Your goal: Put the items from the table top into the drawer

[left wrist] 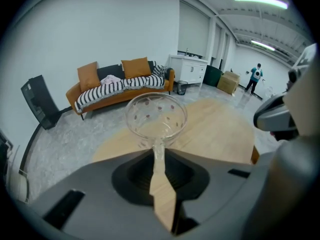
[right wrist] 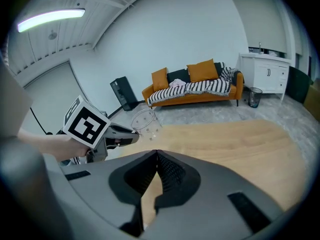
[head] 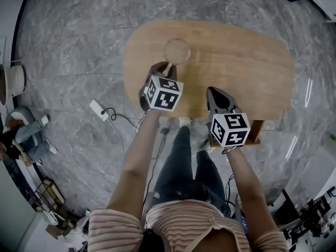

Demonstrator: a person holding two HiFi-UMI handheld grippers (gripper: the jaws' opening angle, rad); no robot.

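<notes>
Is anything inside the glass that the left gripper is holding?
Nothing visible: the clear spotted glass looks empty, with only the wooden table showing through it. The left gripper pinches its near wall, and the jaws cover that strip.

The light wooden table top (head: 247, 62) with rounded corners lies bare over its middle and right side, free for passage. Over its left part the left gripper (head: 168, 65) pinches a clear spotted glass bowl (head: 176, 51). The right gripper (head: 213, 91), jaws together, hangs at the near edge.
</notes>
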